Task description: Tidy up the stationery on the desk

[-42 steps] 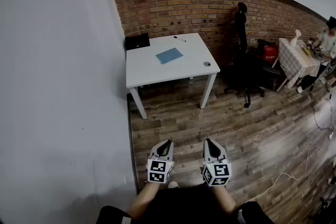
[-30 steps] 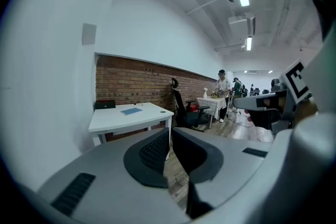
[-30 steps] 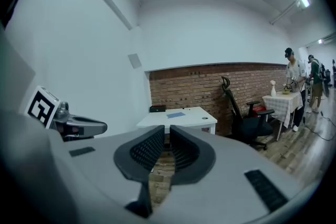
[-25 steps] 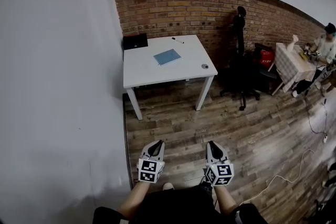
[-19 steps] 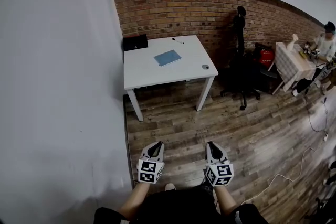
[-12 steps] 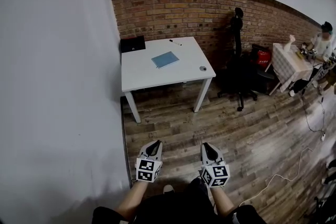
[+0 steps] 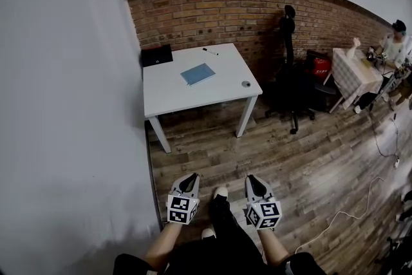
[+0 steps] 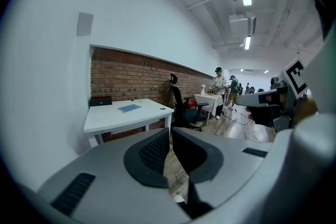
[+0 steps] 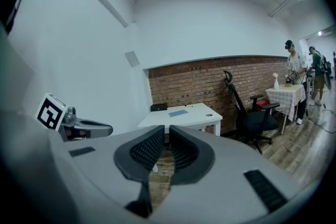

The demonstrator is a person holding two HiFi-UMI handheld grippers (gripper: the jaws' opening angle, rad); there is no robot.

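Observation:
A white desk (image 7: 168, 88) stands against the brick wall, well ahead of me. On it lie a blue notebook (image 7: 197, 74), a black pen (image 7: 210, 51) near the back edge, a small round object (image 7: 245, 84) near the front right corner and a black box (image 7: 157, 55) at the back left. The left gripper (image 7: 190, 178) and the right gripper (image 7: 251, 180) are held low over the wood floor, far from the desk. Both are shut with nothing between the jaws. The desk (image 8: 113, 117) and notebook (image 8: 129, 108) also show in the left gripper view, and the desk (image 9: 195, 117) in the right gripper view.
A black office chair (image 7: 291, 84) stands right of the desk. Further right are a red bag (image 7: 313, 66), a small cloth-covered table (image 7: 352, 76) and a seated person (image 7: 394, 46). A white wall (image 7: 71, 138) runs along the left. A white cable (image 7: 347, 212) lies on the floor.
The view has drifted forward and to the right, so the desk sits a little further left. My foot now shows between the grippers. Both grippers stay shut and low.

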